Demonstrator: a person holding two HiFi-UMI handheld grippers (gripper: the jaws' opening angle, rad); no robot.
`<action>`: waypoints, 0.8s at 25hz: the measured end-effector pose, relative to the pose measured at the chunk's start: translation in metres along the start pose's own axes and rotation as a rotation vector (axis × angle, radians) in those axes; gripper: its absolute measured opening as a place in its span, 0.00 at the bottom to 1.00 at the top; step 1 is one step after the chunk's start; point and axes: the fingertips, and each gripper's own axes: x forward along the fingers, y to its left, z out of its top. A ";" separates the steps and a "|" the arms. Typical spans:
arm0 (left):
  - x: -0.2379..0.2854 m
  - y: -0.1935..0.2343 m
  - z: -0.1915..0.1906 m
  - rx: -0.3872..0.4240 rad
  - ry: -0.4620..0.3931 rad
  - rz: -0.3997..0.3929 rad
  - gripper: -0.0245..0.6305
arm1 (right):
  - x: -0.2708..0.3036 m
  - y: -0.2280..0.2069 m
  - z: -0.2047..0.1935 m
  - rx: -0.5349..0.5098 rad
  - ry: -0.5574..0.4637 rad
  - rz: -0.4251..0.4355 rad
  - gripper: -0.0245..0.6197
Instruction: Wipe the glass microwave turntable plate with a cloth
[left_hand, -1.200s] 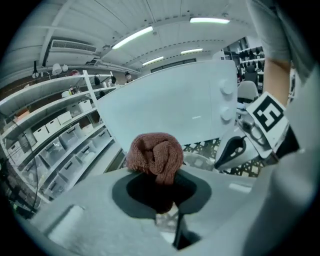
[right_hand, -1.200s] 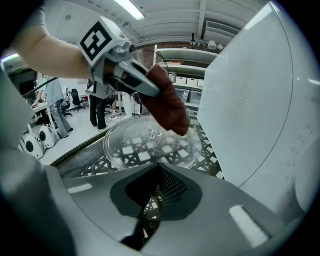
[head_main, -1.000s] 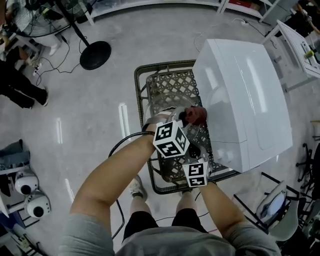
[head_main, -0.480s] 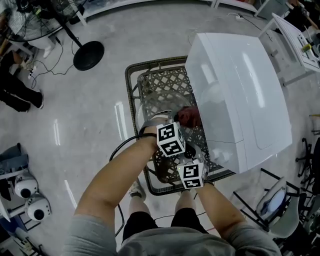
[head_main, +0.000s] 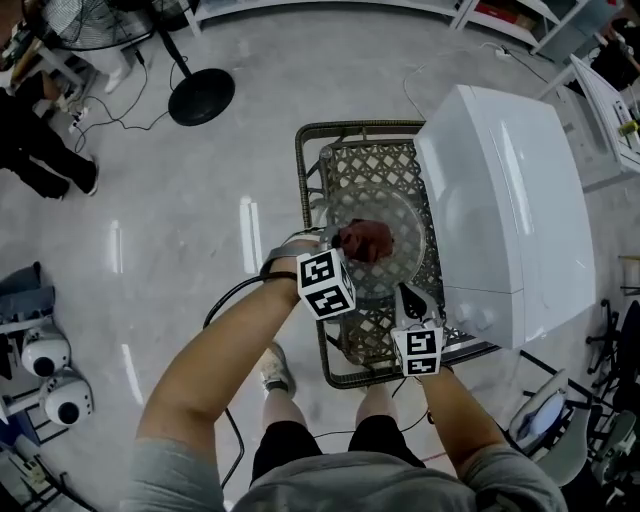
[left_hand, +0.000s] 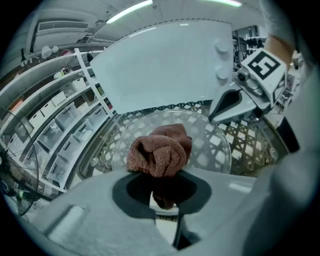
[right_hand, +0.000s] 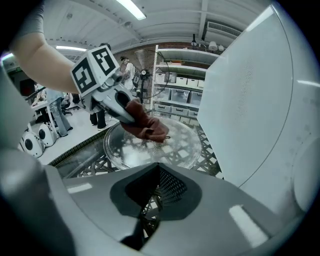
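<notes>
Glass turntable plate lay flat on the woven lattice table, just beside a white appliance. Brown-red cloth sat bunched on the plate near its middle, pressed down on the glass. Left gripper had its jaws clamped on the cloth; in its own view the wad bulged out past the jaw tips over the plate. Right gripper rested at the plate's near rim, jaws drawn together, nothing between them; contact with the glass could not be made out. On the grey floor well apart stood a fan base.
</notes>
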 end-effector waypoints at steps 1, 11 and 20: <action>-0.005 0.002 -0.009 -0.005 0.006 0.003 0.12 | 0.000 0.000 0.000 -0.001 -0.002 -0.002 0.04; -0.047 0.012 -0.067 -0.036 0.036 0.035 0.12 | 0.001 0.003 0.001 -0.002 0.000 -0.005 0.04; -0.056 0.002 0.039 -0.021 -0.176 0.018 0.12 | -0.002 0.005 0.003 -0.012 -0.003 -0.018 0.04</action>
